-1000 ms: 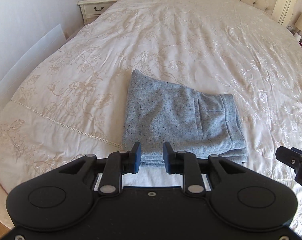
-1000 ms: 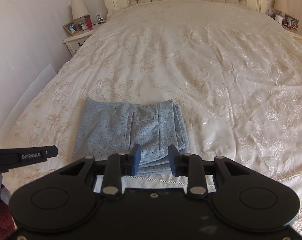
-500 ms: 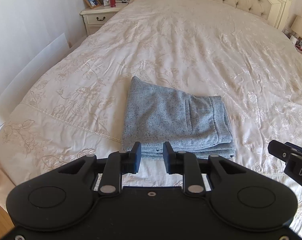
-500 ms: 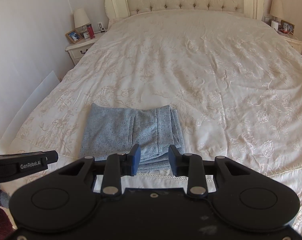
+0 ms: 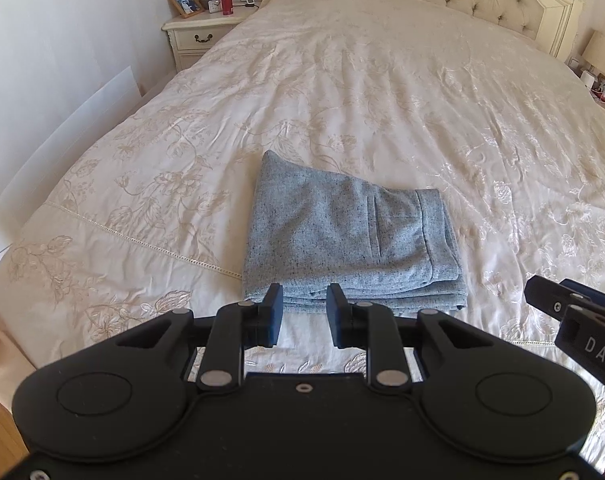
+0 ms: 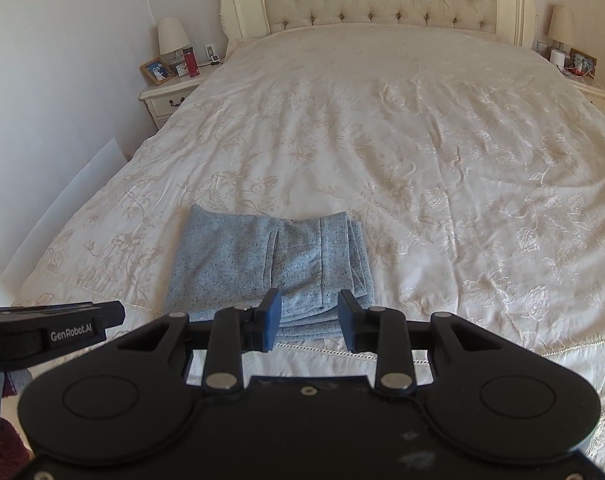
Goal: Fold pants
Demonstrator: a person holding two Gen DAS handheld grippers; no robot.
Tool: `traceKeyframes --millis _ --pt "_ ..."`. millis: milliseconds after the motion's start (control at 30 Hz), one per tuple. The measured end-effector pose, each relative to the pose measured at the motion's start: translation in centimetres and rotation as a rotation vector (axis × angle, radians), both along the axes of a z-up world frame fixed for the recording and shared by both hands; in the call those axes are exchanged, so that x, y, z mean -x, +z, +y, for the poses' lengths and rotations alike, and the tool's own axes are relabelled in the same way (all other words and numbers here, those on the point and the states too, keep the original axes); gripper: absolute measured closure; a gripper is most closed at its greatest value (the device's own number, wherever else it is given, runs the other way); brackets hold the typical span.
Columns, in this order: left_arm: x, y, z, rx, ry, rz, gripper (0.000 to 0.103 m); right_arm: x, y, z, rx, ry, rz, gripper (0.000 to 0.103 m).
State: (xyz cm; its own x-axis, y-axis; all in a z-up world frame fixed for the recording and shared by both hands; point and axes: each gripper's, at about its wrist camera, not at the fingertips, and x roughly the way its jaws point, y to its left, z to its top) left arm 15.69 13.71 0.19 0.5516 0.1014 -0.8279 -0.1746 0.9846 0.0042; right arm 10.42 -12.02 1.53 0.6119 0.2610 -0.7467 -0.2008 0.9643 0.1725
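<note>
Your pants (image 5: 342, 236) lie folded in a compact stack on the bed (image 5: 382, 100), left gripper (image 5: 304, 314) and right gripper (image 6: 308, 318) both part-open and empty, so nothing seems left but perhaps squaring the edges

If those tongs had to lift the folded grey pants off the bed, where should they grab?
Probably the stacked near edge of the grey pants, coming in low from the foot of the bed. The layers end there facing both tongs, left and right, so one pinch could catch them all. One at each near corner would likely keep the fold together.
</note>
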Motion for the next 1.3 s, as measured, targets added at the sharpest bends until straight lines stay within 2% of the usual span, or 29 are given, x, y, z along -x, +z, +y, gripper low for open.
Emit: traceKeyframes --millis 1300 --pt "0.7 -1.1 -0.3 -0.019 -0.004 0.031 0.07 0.5 -0.6 0.2 -0.012 0.011 0.018 0.069"
